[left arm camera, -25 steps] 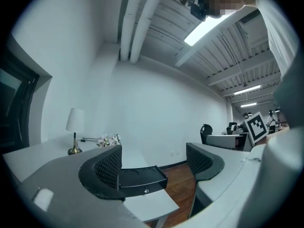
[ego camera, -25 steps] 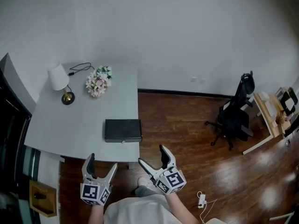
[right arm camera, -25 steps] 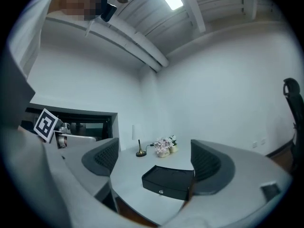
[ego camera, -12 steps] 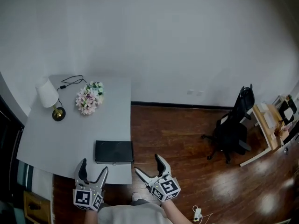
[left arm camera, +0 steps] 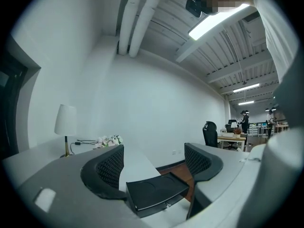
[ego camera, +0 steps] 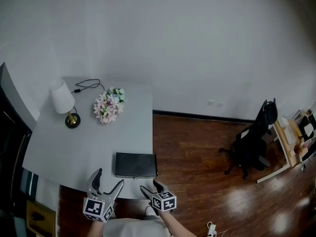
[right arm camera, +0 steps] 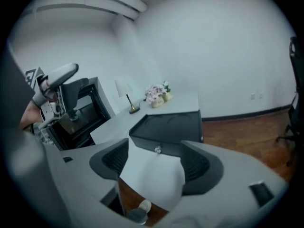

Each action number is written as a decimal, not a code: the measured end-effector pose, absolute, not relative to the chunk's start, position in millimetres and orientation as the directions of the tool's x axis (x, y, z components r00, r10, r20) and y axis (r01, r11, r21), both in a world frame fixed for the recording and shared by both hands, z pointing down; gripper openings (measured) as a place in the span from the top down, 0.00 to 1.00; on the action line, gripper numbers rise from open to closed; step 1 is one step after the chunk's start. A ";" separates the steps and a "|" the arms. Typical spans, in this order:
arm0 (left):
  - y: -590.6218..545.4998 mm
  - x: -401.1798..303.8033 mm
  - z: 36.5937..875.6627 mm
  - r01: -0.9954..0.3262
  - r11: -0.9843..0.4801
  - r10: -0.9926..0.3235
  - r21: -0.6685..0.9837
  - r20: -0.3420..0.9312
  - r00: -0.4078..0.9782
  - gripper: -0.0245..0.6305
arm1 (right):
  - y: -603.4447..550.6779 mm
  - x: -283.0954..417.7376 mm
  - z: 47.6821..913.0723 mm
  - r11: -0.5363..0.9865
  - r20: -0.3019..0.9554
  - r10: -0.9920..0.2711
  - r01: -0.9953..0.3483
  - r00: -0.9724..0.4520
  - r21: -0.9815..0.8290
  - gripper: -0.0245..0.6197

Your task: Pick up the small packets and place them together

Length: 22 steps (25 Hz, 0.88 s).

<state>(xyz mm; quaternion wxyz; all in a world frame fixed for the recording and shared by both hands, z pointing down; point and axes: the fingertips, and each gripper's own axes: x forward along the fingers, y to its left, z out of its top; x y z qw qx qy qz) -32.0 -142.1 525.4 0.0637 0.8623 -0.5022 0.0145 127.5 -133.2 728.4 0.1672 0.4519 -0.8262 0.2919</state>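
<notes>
No small packets show in any view. A flat black box (ego camera: 136, 165) with a small front lock lies near the front right corner of the grey table (ego camera: 74, 147). My left gripper (ego camera: 108, 177) stands open and empty at the table's front edge, level, with the box (left arm camera: 154, 194) just beyond its jaws. To its right my right gripper (ego camera: 150, 185) tilts downward at the table's corner. Its jaws have just been closing, but they are still apart with nothing held. The box (right arm camera: 166, 127) lies ahead of my right gripper (right arm camera: 156, 163).
A white lamp (ego camera: 63, 98) with a brass base, a black cable (ego camera: 89, 85) and a bunch of flowers (ego camera: 109, 105) stand at the table's far end. Wooden floor lies right of the table. A black office chair (ego camera: 254, 142) stands by a desk at far right.
My right gripper has dropped and tipped down toward the table's corner, and its jaws stand closer together. The left gripper has shifted a little along the table's front edge.
</notes>
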 end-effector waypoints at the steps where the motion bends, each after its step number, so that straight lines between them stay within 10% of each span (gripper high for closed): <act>1: -143.2 -36.6 526.8 -0.868 -0.486 -0.864 0.099 0.095 0.495 0.38 | -133.4 121.6 746.0 0.410 0.574 -0.619 -0.844 -0.536 -0.346 0.45; 22: -135.5 -84.4 552.2 -0.880 -0.444 -0.871 0.169 0.148 0.468 0.38 | -177.4 82.0 825.9 0.200 0.755 -0.467 -0.887 -0.460 -0.416 0.87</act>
